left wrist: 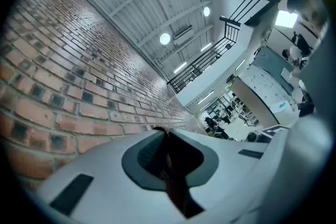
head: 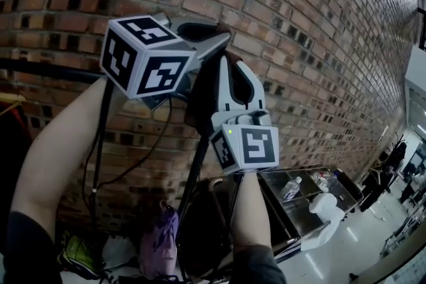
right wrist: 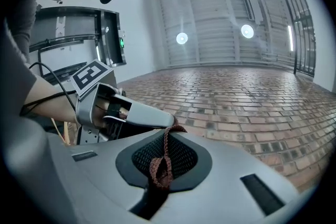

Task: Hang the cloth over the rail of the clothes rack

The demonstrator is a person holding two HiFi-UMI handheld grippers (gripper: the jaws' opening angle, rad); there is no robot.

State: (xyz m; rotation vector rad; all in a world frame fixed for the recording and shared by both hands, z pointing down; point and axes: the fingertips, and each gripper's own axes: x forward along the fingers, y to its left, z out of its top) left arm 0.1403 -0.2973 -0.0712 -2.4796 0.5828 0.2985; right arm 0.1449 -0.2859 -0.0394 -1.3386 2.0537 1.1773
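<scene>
The dark brown woven cloth [head: 205, 86] is up in the air in front of the wall. It is pinched along its top edge at two spots close together, and the rest hangs down below the grip. The left tongs [left wrist: 168, 139] are closed on it: in the left gripper view a dark fold runs straight down the seam where the jaws meet. The right tongs [right wrist: 167, 134] are clamped on it too, with a rust-brown knitted hem looping out of the shut jaws and the other tool's tip just beside them. Holding one edge with both tools probably serves to lift the fabric clear of the bar, and it would let the edge be drawn apart for draping. The thin black metal rail [head: 46, 68] of the clothes rack runs across the left of the head view, off to the left of the gripped edge. The cloth does not rest on it, so the lift looks done and the draping remains. Behind everything stands the red-brown brick wall [head: 319, 43]. Low down, a purple bag [head: 158, 246] sits near the rack's legs.
</scene>
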